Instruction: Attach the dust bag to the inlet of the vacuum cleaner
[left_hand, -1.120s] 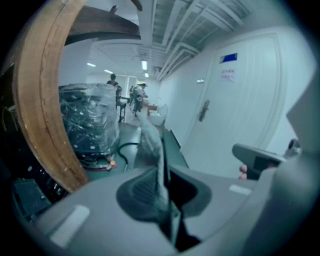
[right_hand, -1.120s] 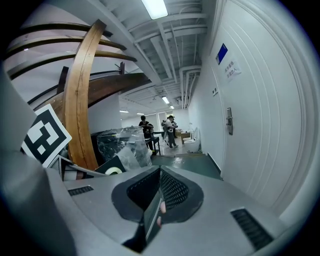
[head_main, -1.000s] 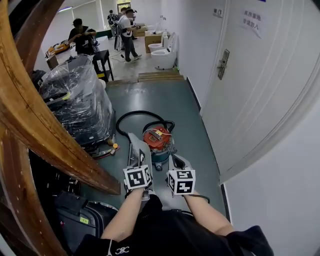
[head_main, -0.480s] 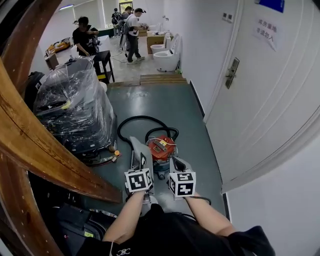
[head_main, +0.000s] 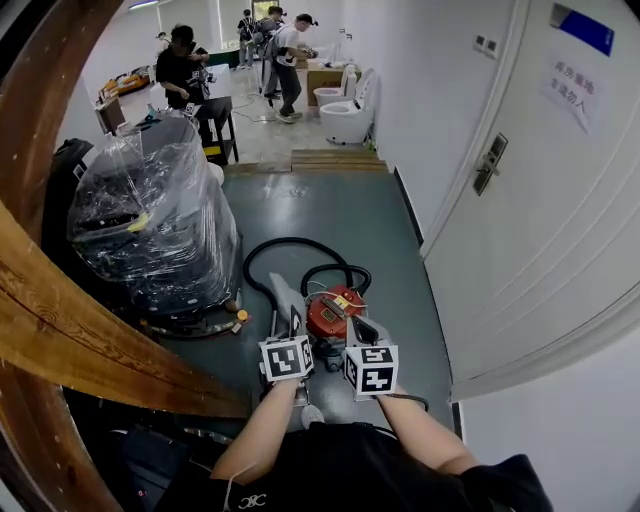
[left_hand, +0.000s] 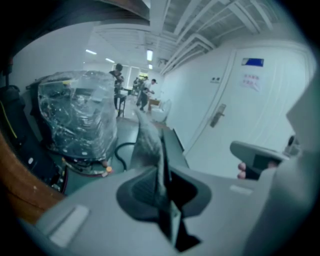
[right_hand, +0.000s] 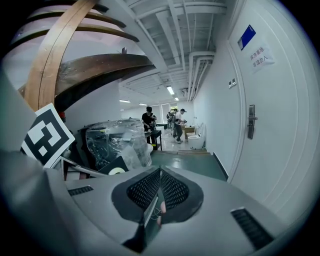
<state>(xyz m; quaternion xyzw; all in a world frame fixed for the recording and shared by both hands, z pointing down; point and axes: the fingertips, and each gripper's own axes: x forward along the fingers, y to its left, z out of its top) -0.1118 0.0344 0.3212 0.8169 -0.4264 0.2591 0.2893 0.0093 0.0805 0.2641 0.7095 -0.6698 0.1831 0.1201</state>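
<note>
Both hands have travelled forward along the hallway since a second ago, so the vacuum cleaner (head_main: 333, 312) now sits closer to the claws, and the white door (head_main: 540, 230) has slid nearer at 3 o'clock. The left claw (head_main: 292, 325) is clamped on the dust bag (head_main: 281, 297), a flat grey piece that sticks up out of the jaws and leans toward 11 o'clock in the head view. The left gripper view shows the bag's lower edge pinched between the two pads. The right claw (head_main: 360, 330) has its jaws pressed together, with nothing gripped that can be made out; its own view shows the two ribbed pads meeting in a closed line. The claws ride side by side, marker cubes (head_main: 287, 358) facing up.

The vacuum cleaner stands on the grey-green floor (head_main: 330, 210) just beyond the claw tips at 12 o'clock, orange-red on top with a teal body below. A black hose (head_main: 262, 258) loops from it across the floor toward 11 o'clock. The bag is held up in the claw and shows just at the vacuum's 9 o'clock side in the head view. A plastic-wrapped machine (head_main: 150, 215) stands at 10 o'clock and a curved wooden beam (head_main: 70, 335) sweeps past at 8 o'clock. Several people (head_main: 185, 70) stand far down the hallway at 12 o'clock, near a white toilet (head_main: 350, 118).
</note>
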